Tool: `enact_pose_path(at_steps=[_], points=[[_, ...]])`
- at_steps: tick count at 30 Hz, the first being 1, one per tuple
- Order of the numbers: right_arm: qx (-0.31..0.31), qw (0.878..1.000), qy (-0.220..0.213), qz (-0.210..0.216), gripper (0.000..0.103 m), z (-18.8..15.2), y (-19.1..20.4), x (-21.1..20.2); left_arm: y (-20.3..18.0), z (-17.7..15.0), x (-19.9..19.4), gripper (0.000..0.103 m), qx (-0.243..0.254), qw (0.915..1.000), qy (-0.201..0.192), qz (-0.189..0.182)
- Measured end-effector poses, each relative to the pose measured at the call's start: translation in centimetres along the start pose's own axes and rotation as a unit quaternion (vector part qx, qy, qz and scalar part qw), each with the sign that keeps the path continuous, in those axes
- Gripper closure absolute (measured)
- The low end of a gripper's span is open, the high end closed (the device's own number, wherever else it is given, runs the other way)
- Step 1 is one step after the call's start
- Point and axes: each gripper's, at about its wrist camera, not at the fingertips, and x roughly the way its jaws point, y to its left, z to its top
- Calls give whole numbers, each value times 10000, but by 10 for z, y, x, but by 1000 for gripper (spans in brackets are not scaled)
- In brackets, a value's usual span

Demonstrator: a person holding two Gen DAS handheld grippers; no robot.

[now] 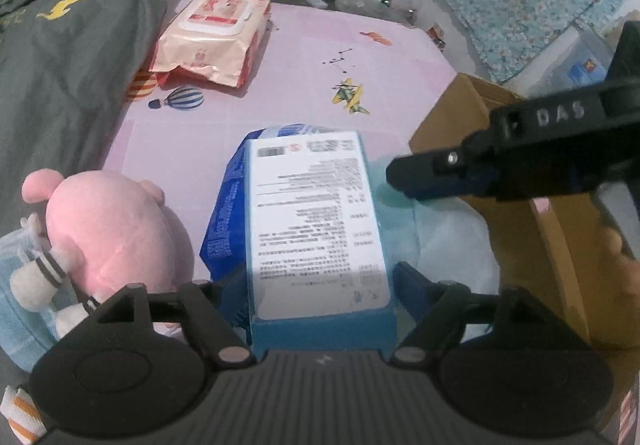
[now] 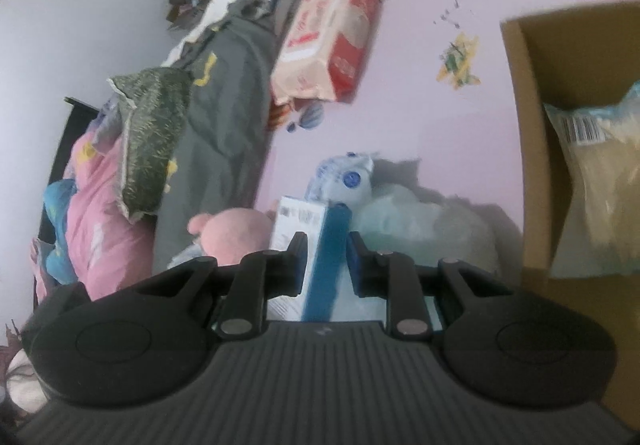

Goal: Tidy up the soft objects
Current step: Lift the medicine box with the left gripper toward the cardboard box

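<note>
A blue and white printed box [image 1: 316, 213] stands tilted between the fingers of my left gripper [image 1: 320, 277], whose pads lie against both of its sides. Under it is a blue packet [image 1: 224, 213] on the pink sheet [image 1: 320, 57]. A pink plush toy [image 1: 116, 229] lies just to the left. My right gripper [image 1: 404, 177] hovers at the box's right edge, over the open cardboard box [image 1: 452, 117]. In the right wrist view the right gripper [image 2: 326, 241] is shut with nothing in it; the printed box [image 2: 316, 229] shows beyond its fingers, beside the plush [image 2: 236, 233].
A pack of wet wipes [image 1: 216, 37] lies further up the sheet. A grey-green garment [image 1: 68, 65] covers the left side. A pale translucent bag [image 1: 448, 245] sits beside the cardboard box [image 2: 532, 125], which holds a barcoded bag [image 2: 600, 173]. A hand [image 1: 624, 265] shows at right.
</note>
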Motion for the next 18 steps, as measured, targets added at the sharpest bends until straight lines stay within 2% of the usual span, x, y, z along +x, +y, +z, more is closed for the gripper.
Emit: enact_pose_path(at_steps=[6, 11, 18], points=[[-85, 9997, 202, -124, 82, -3, 6, 23, 3, 3, 9, 23, -135, 9998, 84, 114], [-212, 9994, 176, -195, 82, 1, 16, 32, 11, 1, 2, 24, -265, 9995, -132, 131], [2, 9993, 85, 361, 82, 3, 18, 13, 1, -2, -27, 24, -143, 9989, -430, 135]])
